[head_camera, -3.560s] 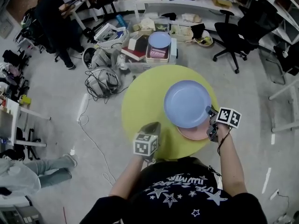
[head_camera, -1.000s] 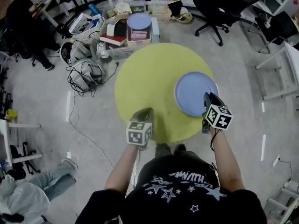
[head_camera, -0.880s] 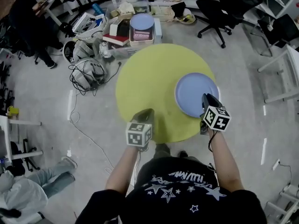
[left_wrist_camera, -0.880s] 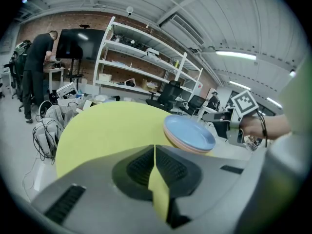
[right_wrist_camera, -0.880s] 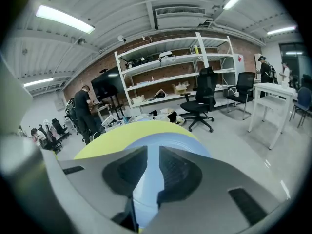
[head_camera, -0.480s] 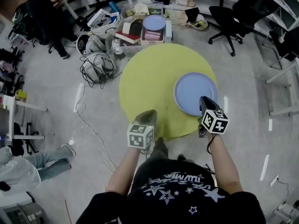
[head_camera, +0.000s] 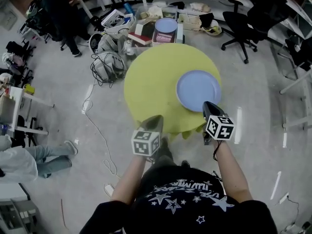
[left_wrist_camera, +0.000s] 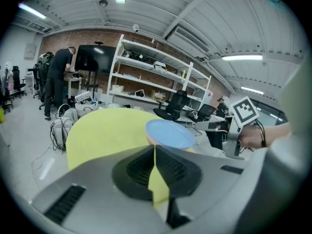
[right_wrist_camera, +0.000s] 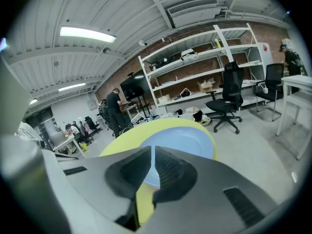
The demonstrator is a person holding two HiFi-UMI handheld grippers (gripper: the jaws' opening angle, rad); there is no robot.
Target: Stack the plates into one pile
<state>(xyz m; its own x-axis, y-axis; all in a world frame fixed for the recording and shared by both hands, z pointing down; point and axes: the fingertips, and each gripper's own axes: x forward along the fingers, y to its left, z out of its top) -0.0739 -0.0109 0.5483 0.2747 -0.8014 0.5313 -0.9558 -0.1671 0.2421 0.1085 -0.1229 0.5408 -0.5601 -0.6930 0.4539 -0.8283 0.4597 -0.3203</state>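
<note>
Left tool (head_camera: 157,119): jaws pressed together tip to tip with nothing between them; it hangs off the near edge of the surface, apart from the plates.

Right tool (head_camera: 207,105): jaws have just been closing and now stand almost together, only a thin slit left and nothing in it; the tips hover at the near rim of the pile, and contact cannot be made out.

Blue plate (head_camera: 197,89): top of the pile, lying flat just ahead of the right tool's tips, and ahead and to the right of the left tool.

Pink plate (left_wrist_camera: 149,137): only a thin rim shows from the left gripper view, directly under the blue plate.

Surface (head_camera: 148,84): round and yellow-green, spreading ahead of both tools; the pile sits on the right tool's side of it.

Blue disc (head_camera: 166,25): rests on a box on the floor beyond the far edge of the surface, well ahead of both tools.

Office chair (head_camera: 249,29): black, far ahead and to the right of the right tool.

Standing person (head_camera: 62,11): far ahead and to the left of the left tool.
</note>
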